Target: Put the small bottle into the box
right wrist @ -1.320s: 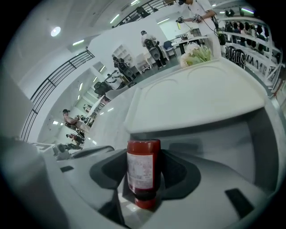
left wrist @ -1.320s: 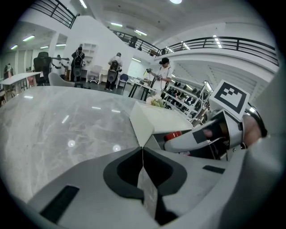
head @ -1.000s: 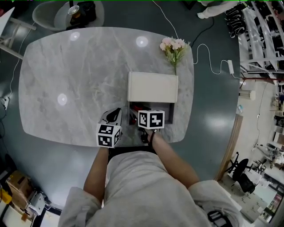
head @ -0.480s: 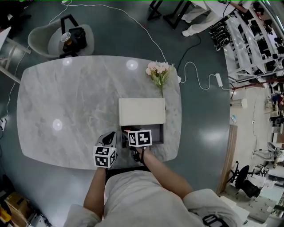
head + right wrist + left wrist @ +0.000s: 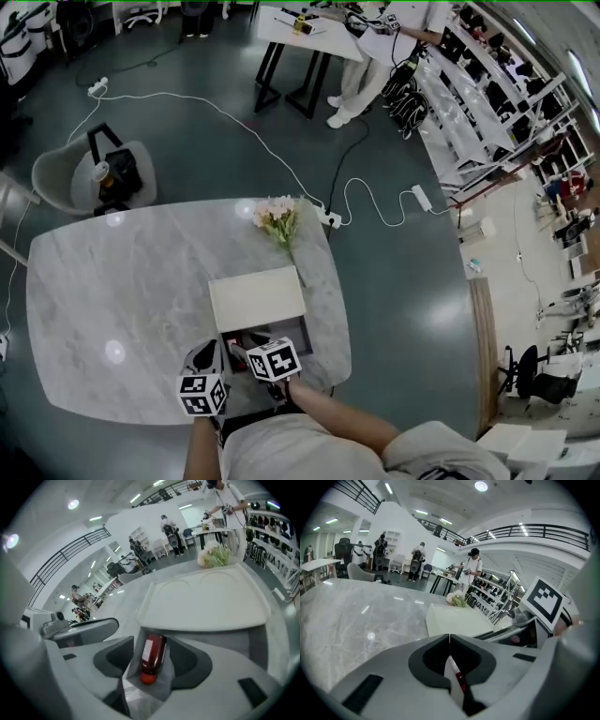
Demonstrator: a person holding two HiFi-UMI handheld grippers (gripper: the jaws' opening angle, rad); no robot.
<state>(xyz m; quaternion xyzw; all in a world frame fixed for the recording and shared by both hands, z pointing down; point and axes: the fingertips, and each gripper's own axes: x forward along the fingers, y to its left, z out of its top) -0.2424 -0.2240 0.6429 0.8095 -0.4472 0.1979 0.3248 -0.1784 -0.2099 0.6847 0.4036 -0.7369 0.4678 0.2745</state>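
text readable: none | small bottle (image 5: 152, 658), lower centre of right gripper view: pale label on its side, print too small to read | left marker cube (image 5: 203, 394) and right marker cube (image 5: 274, 359), lower left of head view: black-and-white square patterns only, no letters or digits | background shelves and desks: nothing legible

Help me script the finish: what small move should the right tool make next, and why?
Probably lift the right tool straight up, clear of the box. Its jaws have just been opening and stand apart; the small bottle lies between them on the box floor, pressed by neither. It looks delivered, so backing out without nudging it seems the sensible step.
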